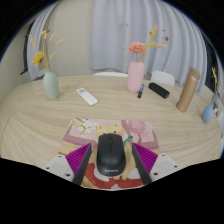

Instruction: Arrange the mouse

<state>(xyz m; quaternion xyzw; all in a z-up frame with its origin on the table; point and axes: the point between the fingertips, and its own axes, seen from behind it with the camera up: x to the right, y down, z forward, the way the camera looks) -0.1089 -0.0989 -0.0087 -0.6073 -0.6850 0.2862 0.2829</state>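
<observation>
A black mouse (111, 154) lies on a colourful printed mouse mat (85, 130) at the near edge of a round wooden table (40, 125). My gripper (111, 158) is low over the mat. The mouse stands between the two fingers, whose purple pads (76, 160) run along its sides. The mouse rests on the mat. A thin strip of mat shows between the mouse and the left pad; the right finger lies close against the mouse.
Beyond the mat stand a pale green vase (50, 86) with yellow flowers, a white remote (87, 96), a pink vase (135, 77) with flowers, a black object (158, 90), a tan upright box (187, 89) and a blue cup (208, 113).
</observation>
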